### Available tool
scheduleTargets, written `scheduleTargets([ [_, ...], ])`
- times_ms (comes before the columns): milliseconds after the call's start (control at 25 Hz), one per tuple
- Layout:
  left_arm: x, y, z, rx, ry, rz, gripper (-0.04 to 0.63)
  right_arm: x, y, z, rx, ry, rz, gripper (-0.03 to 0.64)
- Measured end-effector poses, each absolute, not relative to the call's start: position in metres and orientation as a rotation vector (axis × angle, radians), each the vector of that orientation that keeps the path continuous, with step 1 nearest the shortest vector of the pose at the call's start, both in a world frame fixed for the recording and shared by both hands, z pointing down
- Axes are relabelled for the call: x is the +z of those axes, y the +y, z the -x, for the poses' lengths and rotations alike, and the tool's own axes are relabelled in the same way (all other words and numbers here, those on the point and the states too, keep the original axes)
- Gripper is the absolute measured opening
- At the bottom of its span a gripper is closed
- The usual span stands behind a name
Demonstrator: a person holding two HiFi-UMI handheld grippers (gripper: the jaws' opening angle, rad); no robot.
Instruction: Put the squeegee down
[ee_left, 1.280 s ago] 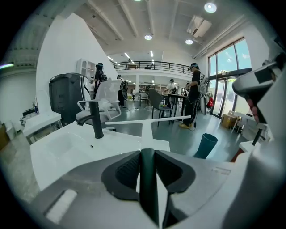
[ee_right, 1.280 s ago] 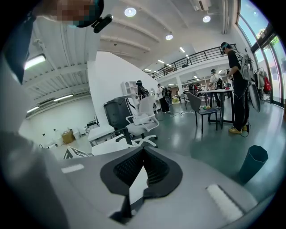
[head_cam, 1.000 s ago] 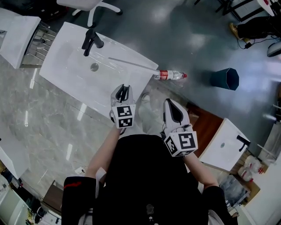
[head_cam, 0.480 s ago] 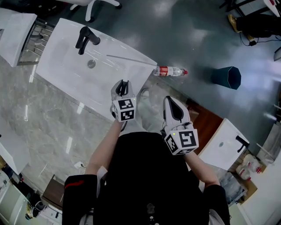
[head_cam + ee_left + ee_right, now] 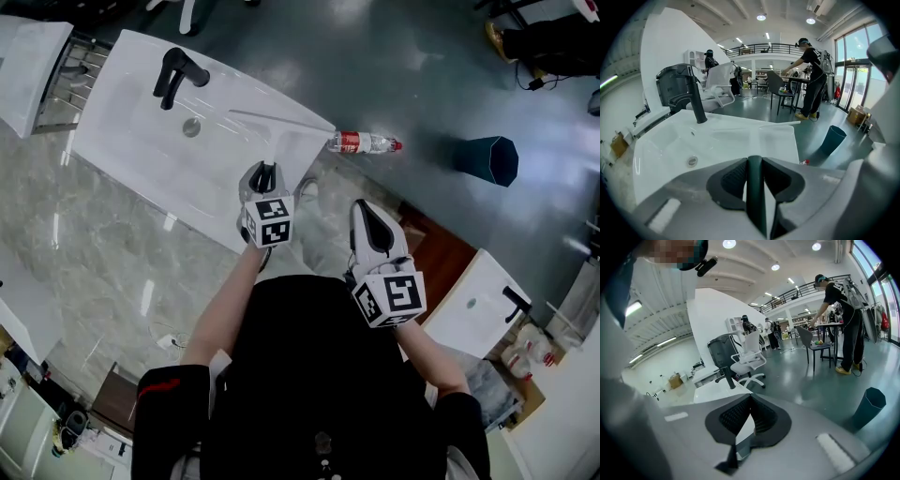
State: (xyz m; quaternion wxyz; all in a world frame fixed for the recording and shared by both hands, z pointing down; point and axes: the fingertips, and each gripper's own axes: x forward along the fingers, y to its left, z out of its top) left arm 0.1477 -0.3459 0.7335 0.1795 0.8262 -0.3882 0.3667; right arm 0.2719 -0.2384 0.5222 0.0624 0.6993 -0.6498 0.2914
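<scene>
The left gripper point(image 5: 262, 172) is closed on the slim, dark green handle of the squeegee point(image 5: 754, 187), which stands between its pads and points away from the camera. Its blade end I cannot make out clearly. The gripper hangs over the white ceramic washbasin point(image 5: 131, 131), at the edge nearest the person. The right gripper point(image 5: 364, 214) has its jaws together and holds nothing. To do the step well, I think the squeegee should be lowered until it rests flat on the basin top, away from the edge, and only then released.
</scene>
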Motion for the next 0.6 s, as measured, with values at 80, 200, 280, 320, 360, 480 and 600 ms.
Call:
scheduleTargets([
  [80,0.737,-0.345,-0.149,1.053,-1.091,-2.330,0.106,0.524,-0.238,-0.273,0.887,-1.958,-2.117,0.003],
  [200,0.739,-0.345,-0.150,1.070,-1.090,-2.325,0.107,0.523,-0.239,-0.276,0.888,-1.951,-2.125,0.003],
  [280,0.740,-0.345,-0.151,1.078,-1.090,-2.322,0.107,0.523,-0.239,-0.277,0.890,-1.949,-2.131,0.003],
  [320,0.741,-0.345,-0.151,1.084,-1.091,-2.321,0.106,0.524,-0.239,-0.278,0.892,-1.947,-2.133,0.003],
  [360,0.742,-0.345,-0.151,1.091,-1.092,-2.319,0.107,0.524,-0.239,-0.278,0.894,-1.945,-2.136,0.003],
  [480,0.746,-0.344,-0.152,1.114,-1.087,-2.300,0.107,0.525,-0.238,-0.280,0.899,-1.937,-2.141,0.003],
  [600,0.750,-0.343,-0.151,1.136,-1.075,-2.283,0.107,0.526,-0.238,-0.279,0.906,-1.934,-2.142,0.003],
])
